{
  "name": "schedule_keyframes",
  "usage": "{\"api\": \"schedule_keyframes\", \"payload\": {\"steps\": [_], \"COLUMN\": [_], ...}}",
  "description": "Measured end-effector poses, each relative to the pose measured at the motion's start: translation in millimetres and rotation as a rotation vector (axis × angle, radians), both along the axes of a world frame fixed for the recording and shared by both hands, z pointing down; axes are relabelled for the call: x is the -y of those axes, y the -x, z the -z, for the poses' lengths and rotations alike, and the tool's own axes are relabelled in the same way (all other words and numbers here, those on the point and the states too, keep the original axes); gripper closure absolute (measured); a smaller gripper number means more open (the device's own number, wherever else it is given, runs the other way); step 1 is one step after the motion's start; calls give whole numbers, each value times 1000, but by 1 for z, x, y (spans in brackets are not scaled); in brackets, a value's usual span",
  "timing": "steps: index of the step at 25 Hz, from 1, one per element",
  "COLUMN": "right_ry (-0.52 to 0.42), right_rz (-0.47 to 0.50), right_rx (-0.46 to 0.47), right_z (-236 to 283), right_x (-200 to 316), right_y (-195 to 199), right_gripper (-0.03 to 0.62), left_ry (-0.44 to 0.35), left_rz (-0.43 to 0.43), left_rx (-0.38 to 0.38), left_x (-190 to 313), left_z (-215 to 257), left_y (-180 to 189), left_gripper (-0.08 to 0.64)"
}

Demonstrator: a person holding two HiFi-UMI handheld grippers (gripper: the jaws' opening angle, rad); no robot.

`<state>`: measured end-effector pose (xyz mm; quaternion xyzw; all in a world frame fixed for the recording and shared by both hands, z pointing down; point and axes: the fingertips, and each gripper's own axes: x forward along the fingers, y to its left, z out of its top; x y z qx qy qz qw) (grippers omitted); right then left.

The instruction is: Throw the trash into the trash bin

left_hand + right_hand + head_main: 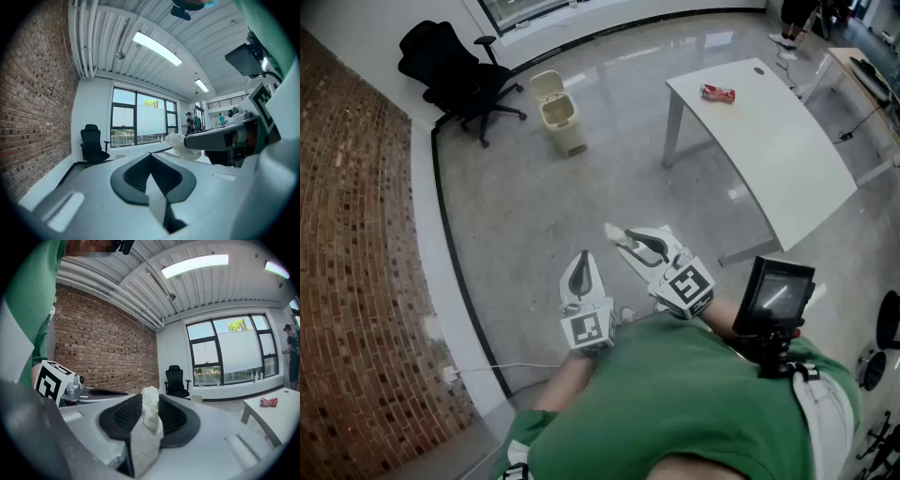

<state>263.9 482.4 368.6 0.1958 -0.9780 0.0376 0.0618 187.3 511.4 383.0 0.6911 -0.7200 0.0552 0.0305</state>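
Your right gripper (628,244) pinches a crumpled white tissue (151,414), your left gripper (581,264) sits closed on nothing, both well apart from the trash bin (560,114).

Left gripper (150,156) in foreground, jaws closed together with nothing between them. At right, the right gripper (187,140) with crumpled white trash (179,145) at its tip. Background: black office chair (93,143) beside brick wall (37,108), windows (140,119), ceiling light (157,48).
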Motion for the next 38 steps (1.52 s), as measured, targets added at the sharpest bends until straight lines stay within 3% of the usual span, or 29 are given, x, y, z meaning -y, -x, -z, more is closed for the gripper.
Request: {"api": "schedule_keyframes", "payload": {"steps": [21, 38], "right_ry": [4, -20], "right_rz": [-9, -45], "right_rx": [36, 79], "right_z": [11, 30], "right_x": [7, 13], "right_y": [6, 63], "right_gripper": [479, 479], "left_ry": [-11, -47], "left_rz": [-9, -4], "left_rx": [-3, -15], "left_x": [5, -3], "left_z": [8, 10], "left_y": [4, 64], "left_gripper": [554, 554]}}
